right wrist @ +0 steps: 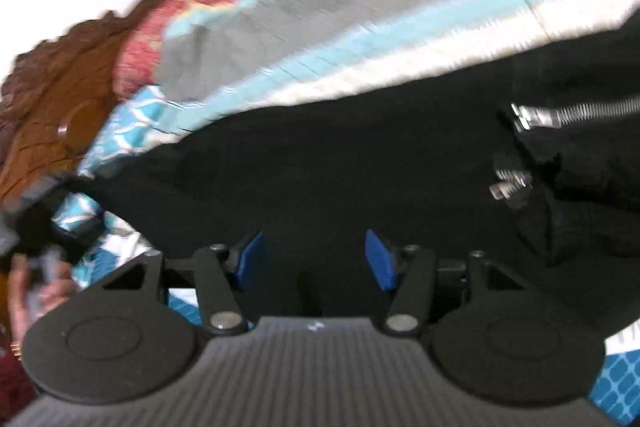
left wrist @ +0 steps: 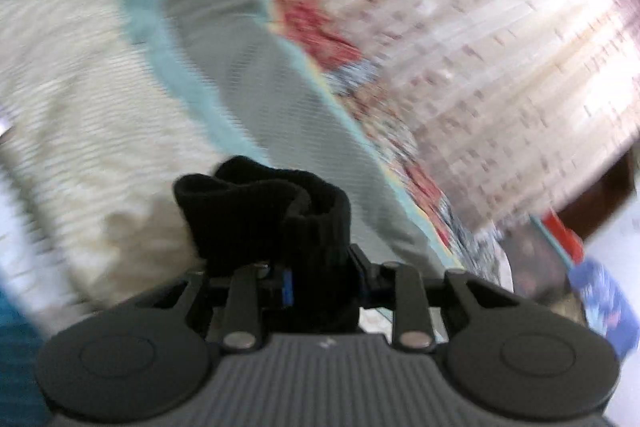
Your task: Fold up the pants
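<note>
The black knit pants [right wrist: 340,163] lie spread on the striped grey, blue and cream bedspread [right wrist: 360,39], zipper at 3 o'clock. My left gripper [left wrist: 296,267] pinches a bunched ribbed cuff [left wrist: 264,211]. My right gripper [right wrist: 314,259] hovers spread above the cloth. I judge the fold is under way; next, carry the cuff across.

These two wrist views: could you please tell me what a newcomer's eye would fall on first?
In the left view, the left gripper is shut on a bunched black ribbed cuff. In the right view, the black fabric pants fill the middle, silver metal zippers at right, above the open right gripper.
</note>
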Demonstrator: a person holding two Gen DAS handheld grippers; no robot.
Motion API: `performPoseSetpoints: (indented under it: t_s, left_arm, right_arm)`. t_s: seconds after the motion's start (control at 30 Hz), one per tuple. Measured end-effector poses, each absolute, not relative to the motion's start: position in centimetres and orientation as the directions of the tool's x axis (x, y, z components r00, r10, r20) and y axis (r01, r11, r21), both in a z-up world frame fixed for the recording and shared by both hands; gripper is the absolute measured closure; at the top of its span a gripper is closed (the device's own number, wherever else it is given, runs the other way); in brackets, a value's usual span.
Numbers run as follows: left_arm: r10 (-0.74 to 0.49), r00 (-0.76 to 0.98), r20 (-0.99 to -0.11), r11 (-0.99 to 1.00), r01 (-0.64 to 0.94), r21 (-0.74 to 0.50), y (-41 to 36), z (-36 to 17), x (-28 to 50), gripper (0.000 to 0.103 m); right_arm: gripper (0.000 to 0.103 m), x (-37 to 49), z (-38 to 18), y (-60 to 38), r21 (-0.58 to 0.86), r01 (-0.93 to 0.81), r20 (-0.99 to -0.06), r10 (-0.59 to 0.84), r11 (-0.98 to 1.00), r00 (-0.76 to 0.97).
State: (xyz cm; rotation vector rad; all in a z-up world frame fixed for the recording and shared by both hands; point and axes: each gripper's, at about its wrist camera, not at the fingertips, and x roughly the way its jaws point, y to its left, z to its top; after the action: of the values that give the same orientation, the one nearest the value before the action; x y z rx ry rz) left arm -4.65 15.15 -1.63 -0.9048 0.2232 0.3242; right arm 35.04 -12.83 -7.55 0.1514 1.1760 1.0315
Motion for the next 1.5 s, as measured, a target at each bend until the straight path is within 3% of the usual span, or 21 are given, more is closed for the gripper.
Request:
performPoseSetpoints:
  t_s: [0.03,0.17,0.27,0.33,0.43,0.6,0.77,0.9,0.97,1.0,1.03,1.1,1.13,1.23,1.37,1.43,1.5]
  left_arm:
    - [0.152,0.936,-0.318,0.615,-0.341,-0.711,14.1,-0.8,-3.1,0.078]
    - [-0.086,0.932,-0.351,0.805,-0.143,-0.575,6.9,1.5,4.5,0.077]
    - [-0.289,0.811,-0.510,0.882,0.019,-0.470,0.1,-0.3,9.3,0.073]
    - [-0.349,0.714,-0.607,0.899,0.071,-0.433,-3.3,-2.4,10.7,0.070]
    - [-0.353,0.648,-0.675,0.906,0.056,-0.420,-4.9,-4.6,10.5,0.064]
    - [-0.381,0.714,-0.588,0.851,0.022,-0.525,-1.9,-3.0,6.7,0.044]
    - [-0.310,0.784,-0.537,0.823,-0.061,-0.565,1.3,-2.4,4.0,0.041]
    - [-0.223,0.782,-0.583,0.763,-0.233,-0.604,4.4,-4.3,4.8,0.041]
    - [-0.142,0.765,-0.628,0.751,-0.330,-0.572,5.4,-5.5,5.1,0.041]
    - [-0.103,0.753,-0.649,0.738,-0.380,-0.558,6.0,-6.1,5.3,0.041]
    - [-0.086,0.743,-0.664,0.713,-0.419,-0.561,6.6,-6.5,5.4,0.041]
    - [-0.097,0.750,-0.654,0.663,-0.441,-0.604,7.6,-6.9,5.0,0.033]
    - [-0.105,0.759,-0.643,0.653,-0.435,-0.619,7.8,-6.8,4.7,0.032]
    - [-0.103,0.781,-0.616,0.676,-0.399,-0.620,7.8,-5.8,4.5,0.032]
    - [-0.181,0.819,-0.545,0.695,-0.285,-0.660,6.4,-4.2,6.1,0.038]
    - [-0.252,0.822,-0.511,0.710,-0.202,-0.675,4.9,-3.4,8.3,0.046]
    - [-0.334,0.810,-0.482,0.711,-0.119,-0.693,3.0,-2.9,10.9,0.057]
  right_arm:
    - [0.055,35.6,-9.0,-12.7,0.623,-0.527,-0.700,0.713,0.578,-0.047]
    - [0.058,36.5,-9.8,-15.6,0.736,-0.414,-0.611,0.789,0.535,-0.067]
    - [0.057,36.8,-8.9,-19.2,0.743,-0.412,-0.586,0.810,0.528,-0.018]
    - [0.056,36.8,-8.6,-22.0,0.722,-0.422,-0.595,0.803,0.548,0.024]
    - [0.056,36.8,-9.0,-26.1,0.736,-0.395,-0.585,0.810,0.550,0.037]
    - [0.055,38.1,-7.6,-28.8,0.762,-0.396,-0.517,0.849,0.513,0.106]
    - [0.053,39.5,-5.1,-25.8,0.758,-0.456,-0.445,0.881,0.467,0.162]
    - [0.053,38.8,-6.0,-22.6,0.736,-0.521,-0.433,0.892,0.433,0.131]
    - [0.056,39.3,-8.7,-20.6,0.669,-0.539,-0.547,0.830,0.511,0.109]
    - [0.064,39.3,-10.1,-20.0,0.629,-0.554,-0.589,0.799,0.546,0.120]
    - [0.078,39.2,-10.5,-20.4,0.622,-0.552,-0.574,0.803,0.555,0.161]
    - [0.076,39.5,-9.7,-21.5,0.659,-0.515,-0.566,0.812,0.548,0.140]
    - [0.069,39.6,-9.0,-22.2,0.669,-0.509,-0.557,0.819,0.542,0.140]
    - [0.062,39.8,-6.5,-25.7,0.648,-0.519,-0.495,0.826,0.557,0.268]
    - [0.056,41.5,-5.4,-31.7,0.604,-0.411,-0.487,0.724,0.683,0.488]
    - [0.041,42.0,-5.9,-34.6,0.581,-0.333,-0.507,0.650,0.743,0.566]
    - [0.039,42.3,-6.8,-36.2,0.587,-0.266,-0.520,0.608,0.765,0.601]
